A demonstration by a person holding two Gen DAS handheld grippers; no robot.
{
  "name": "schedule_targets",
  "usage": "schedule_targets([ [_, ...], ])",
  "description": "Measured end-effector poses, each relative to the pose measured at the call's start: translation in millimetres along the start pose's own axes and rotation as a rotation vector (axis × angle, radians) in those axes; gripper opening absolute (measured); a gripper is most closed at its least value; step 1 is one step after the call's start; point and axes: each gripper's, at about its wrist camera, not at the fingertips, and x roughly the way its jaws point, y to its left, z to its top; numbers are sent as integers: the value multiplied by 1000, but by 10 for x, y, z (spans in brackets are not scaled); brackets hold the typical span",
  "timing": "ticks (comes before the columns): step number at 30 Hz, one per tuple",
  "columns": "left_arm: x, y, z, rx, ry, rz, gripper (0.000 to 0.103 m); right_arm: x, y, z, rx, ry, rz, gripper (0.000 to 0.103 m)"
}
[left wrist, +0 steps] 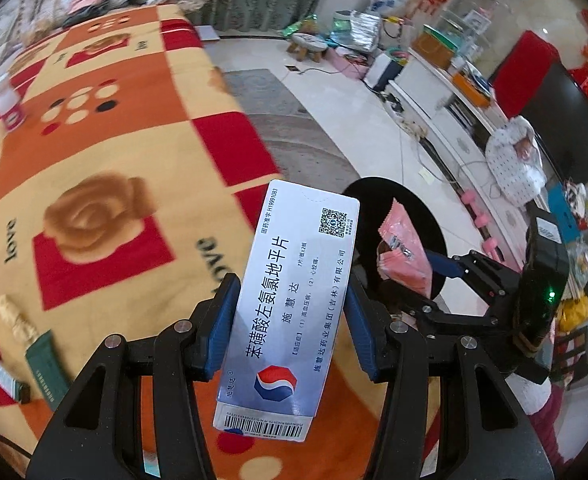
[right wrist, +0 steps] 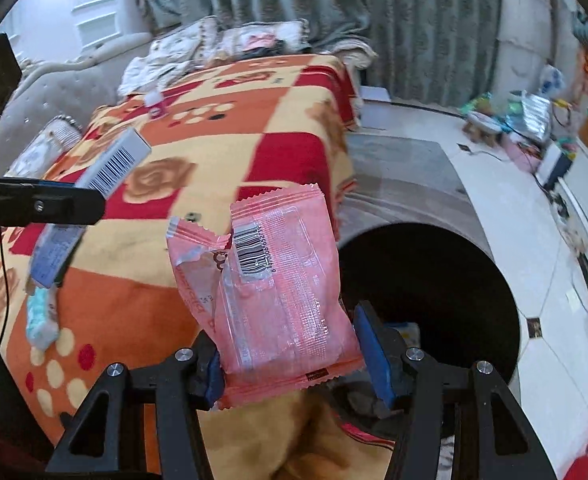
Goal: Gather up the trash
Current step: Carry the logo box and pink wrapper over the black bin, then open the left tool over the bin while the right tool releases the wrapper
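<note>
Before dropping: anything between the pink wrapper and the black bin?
Nothing: in the right wrist view the pink wrapper overlaps the black bin opening directly.

A bed takes up the left of both views, covered by a checked blanket in red, orange and cream with rose motifs and the word "love". Rumpled pillows lie at its far end, upper centre of the right view, in front of grey-green curtains. The pale tiled floor curves through the middle, with a grey rug beside the bed. A small wooden stool stands near the top. A dark television fills the right edge above a long white cabinet.
</note>
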Motion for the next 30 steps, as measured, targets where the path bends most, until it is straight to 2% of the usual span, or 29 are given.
schedule_targets([
  [10,427,-379,259,-3,46,-89,50,16,-540,-115,110,14,-60,54],
  [16,699,-522,405,-50,74,-156,50,78,-828,-170,182,31,-91,55],
  [21,821,-620,485,-75,59,-200,51,112,-1000,-178,227,32,-99,58],
  [22,840,-630,504,-90,52,-224,51,119,-1022,-174,235,32,-102,61],
  [24,851,-631,523,-103,47,-248,54,123,-1045,-154,249,24,-116,72],
  [25,850,-629,534,-108,43,-251,59,110,-1060,-153,256,16,-122,83],
  [26,837,-628,536,-112,38,-255,60,95,-1072,-153,263,10,-127,88],
  [30,799,-590,537,-115,38,-234,60,75,-1080,-166,279,5,-126,88],
])
